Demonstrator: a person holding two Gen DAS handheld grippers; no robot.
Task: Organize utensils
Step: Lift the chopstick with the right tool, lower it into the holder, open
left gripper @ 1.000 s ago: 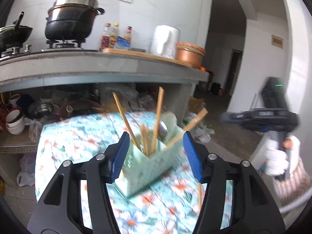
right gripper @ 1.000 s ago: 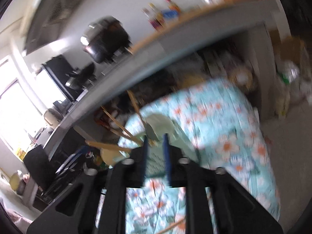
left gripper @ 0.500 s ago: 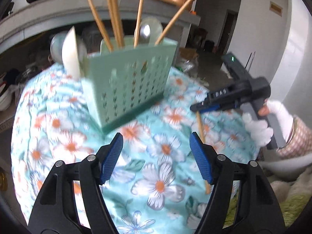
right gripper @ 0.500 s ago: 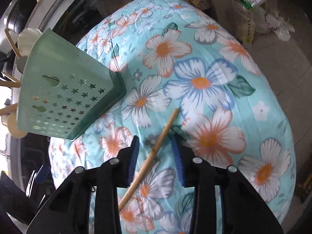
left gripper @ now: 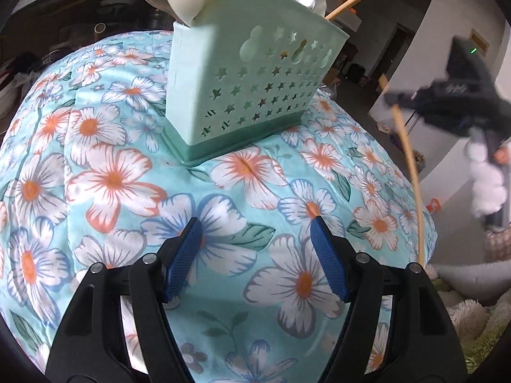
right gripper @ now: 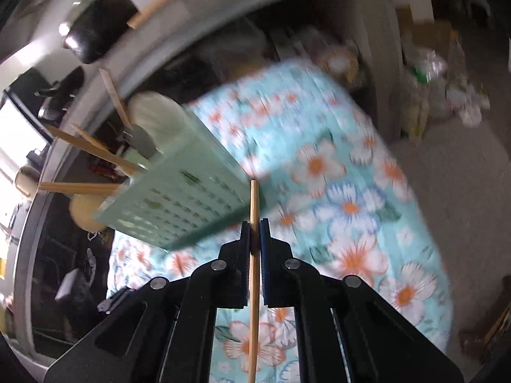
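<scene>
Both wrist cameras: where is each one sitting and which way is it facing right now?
Left wrist: on the left gripper, aimed down at the floral cloth and green utensil caddy; open jaws, plus the right gripper and a gloved hand.
Right wrist: on the right gripper, tilted down, blurred; jaws just closed on a chopstick.
Shared: caddy, cloth, chopstick.

Right wrist view is smeared with motion, so the floral cloth point(right gripper: 351, 191) and the clutter under the counter are mush. The chopstick point(right gripper: 254, 255) runs off the bottom edge there. In the left view the utensil holder point(left gripper: 252, 95) loses its chopstick tops to the upper edge, and the right gripper point(left gripper: 396, 99) is a dark blur; can't see its tips.
</scene>
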